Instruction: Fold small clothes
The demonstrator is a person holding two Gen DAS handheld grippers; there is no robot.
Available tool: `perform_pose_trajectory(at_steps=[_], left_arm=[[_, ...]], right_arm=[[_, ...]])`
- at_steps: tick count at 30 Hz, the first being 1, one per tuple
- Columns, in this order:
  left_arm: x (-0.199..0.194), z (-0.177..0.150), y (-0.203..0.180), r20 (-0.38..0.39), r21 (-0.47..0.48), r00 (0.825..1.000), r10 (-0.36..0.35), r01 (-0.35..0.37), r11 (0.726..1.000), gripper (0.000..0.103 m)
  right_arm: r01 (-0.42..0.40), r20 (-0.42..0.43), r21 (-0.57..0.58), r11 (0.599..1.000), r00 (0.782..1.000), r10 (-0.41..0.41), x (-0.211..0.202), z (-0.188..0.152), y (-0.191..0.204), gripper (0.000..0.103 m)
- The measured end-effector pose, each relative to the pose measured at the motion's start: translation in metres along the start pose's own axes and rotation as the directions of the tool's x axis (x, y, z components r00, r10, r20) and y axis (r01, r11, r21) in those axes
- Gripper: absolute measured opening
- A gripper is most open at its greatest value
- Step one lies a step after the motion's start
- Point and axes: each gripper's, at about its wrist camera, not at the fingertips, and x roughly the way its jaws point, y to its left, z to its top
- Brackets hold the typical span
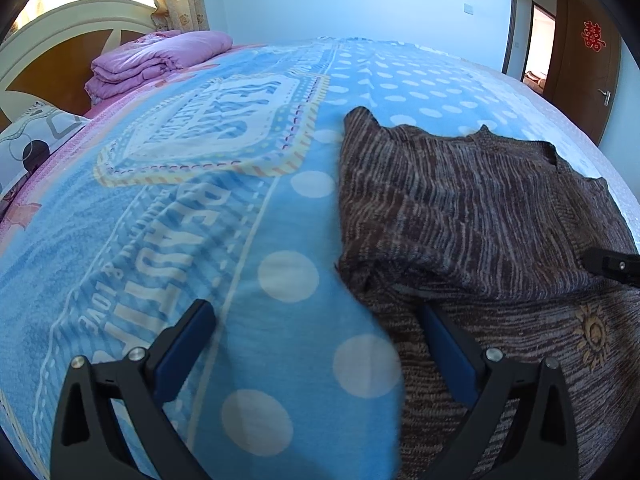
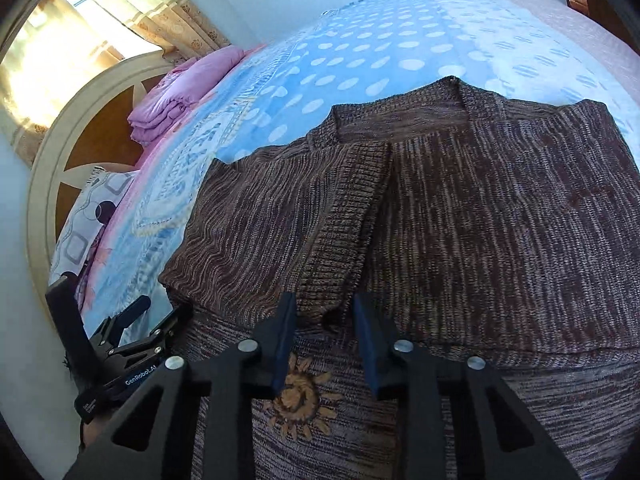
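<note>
A brown striped knit cardigan [image 1: 472, 208] lies on the bed, its upper part folded down over the lower part; it fills the right wrist view [image 2: 480, 208]. A tan sun motif [image 2: 298, 396] shows on the lower layer. My left gripper [image 1: 316, 320] is open, low over the cardigan's left edge; its right finger [image 1: 448, 344] rests on the knit and the left one is over the blanket. My right gripper [image 2: 325, 312] is open with a narrow gap, at the folded edge by the ribbed front band [image 2: 352, 208]. The left gripper also shows in the right wrist view [image 2: 132, 332].
A blue polka-dot blanket [image 1: 200, 208] covers the bed. A folded purple quilt [image 1: 152, 60] and a patterned pillow [image 1: 32, 140] lie by the white and brown headboard [image 1: 60, 40]. A brown door [image 1: 580, 64] stands at the right, curtains [image 2: 80, 20] behind.
</note>
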Motion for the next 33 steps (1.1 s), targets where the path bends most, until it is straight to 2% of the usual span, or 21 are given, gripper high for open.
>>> perform_pose_trajectory(at_steps=[4,8,10,15,19,21,23,25,27,30,33], left_arm=[[0.000,0.000,0.001,0.000,-0.003,1.000,-0.002,0.002,1.000,0.103],[0.000,0.001,0.002,0.000,-0.004,1.000,-0.003,0.003,1.000,0.103],[0.001,0.001,0.002,-0.003,-0.003,1.000,-0.001,0.001,1.000,0.103],[0.001,0.001,0.001,-0.004,0.000,1.000,0.004,-0.004,1.000,0.103],[0.000,0.000,0.003,0.005,-0.007,1.000,-0.005,0.005,1.000,0.103],[-0.005,-0.001,0.007,0.028,-0.023,0.999,-0.017,0.017,1.000,0.103],[-0.021,-0.004,0.015,0.099,-0.056,0.994,-0.042,0.048,0.997,0.103],[-0.039,-0.003,0.025,0.171,-0.089,0.983,-0.065,0.081,0.993,0.103],[-0.052,0.004,0.029,0.217,-0.100,0.974,-0.060,0.083,0.992,0.103],[-0.043,0.024,0.018,0.184,-0.036,0.982,-0.043,0.051,0.998,0.103],[-0.012,0.031,0.004,0.119,0.018,0.993,0.002,-0.004,1.000,0.103]], right_arm=[[0.018,0.048,-0.055,0.998,0.999,-0.015,-0.015,0.001,0.005,0.005],[0.095,0.135,-0.121,0.988,0.988,-0.078,-0.043,0.006,0.006,0.005],[0.154,0.178,-0.140,0.978,0.976,-0.128,-0.056,0.010,0.003,0.005],[0.213,0.135,-0.135,0.968,0.971,-0.195,-0.045,0.013,-0.017,0.005],[0.130,0.046,-0.112,0.985,0.991,-0.126,-0.026,-0.006,-0.032,0.005],[0.123,0.066,-0.135,0.983,0.991,-0.115,-0.030,-0.012,-0.032,0.005],[0.089,0.070,-0.098,0.991,0.994,-0.082,-0.038,-0.009,-0.038,0.006],[0.062,0.098,-0.057,0.996,0.994,-0.056,-0.047,0.000,-0.047,0.011],[0.059,0.122,-0.029,0.998,0.991,-0.055,-0.050,0.015,-0.053,0.039],[0.051,0.125,0.001,0.999,0.991,-0.051,-0.038,0.040,-0.057,0.039],[0.079,0.097,-0.009,0.997,0.992,-0.078,-0.011,0.063,-0.054,0.039]])
